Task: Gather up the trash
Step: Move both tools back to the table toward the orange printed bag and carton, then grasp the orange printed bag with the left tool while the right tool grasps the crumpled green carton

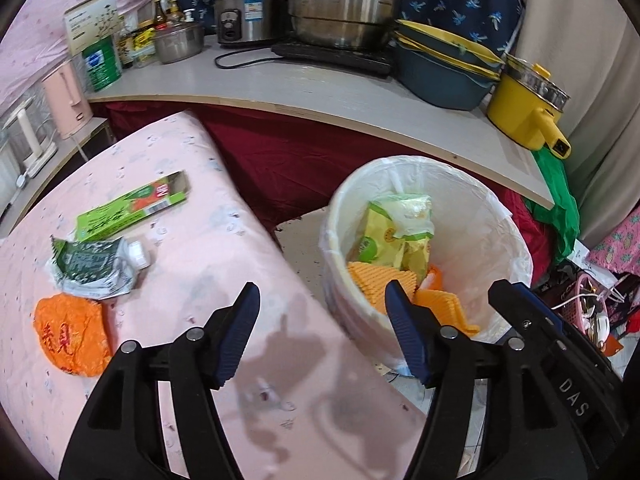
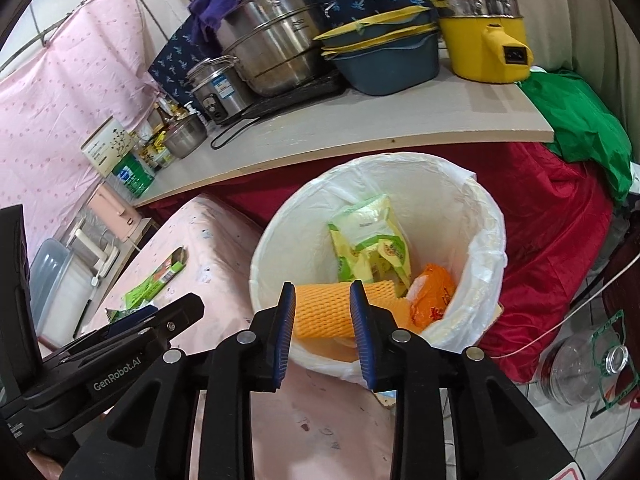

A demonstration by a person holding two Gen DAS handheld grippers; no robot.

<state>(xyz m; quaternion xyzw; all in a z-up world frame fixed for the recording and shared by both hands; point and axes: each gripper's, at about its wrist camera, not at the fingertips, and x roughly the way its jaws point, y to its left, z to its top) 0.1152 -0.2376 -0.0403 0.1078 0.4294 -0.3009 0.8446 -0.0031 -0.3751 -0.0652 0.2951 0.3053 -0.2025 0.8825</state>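
Three pieces of trash are lying on the pink cloth-covered table (image 1: 208, 240): a flat orange crinkled wrapper (image 1: 72, 334), a crumpled green-and-silver foil pouch with a white cap (image 1: 96, 266) touching it, and a long green cardboard carton (image 1: 134, 206) just behind. The round white bin lined with a thin plastic bag (image 1: 504, 216) is sitting beside the table edge, already holding yellow-green packets and orange foam netting (image 2: 332, 308).

The left gripper (image 1: 320, 332) is standing wide apart and empty above the table edge. The right gripper (image 2: 322, 332) is hanging over the bin, jaws parted, gripping nothing.

Judging ahead, the flat wrapper is likely to slip from the pads or bunch the cloth, and the pouch could drag along with it. A low carry could be snagging the loose liner.
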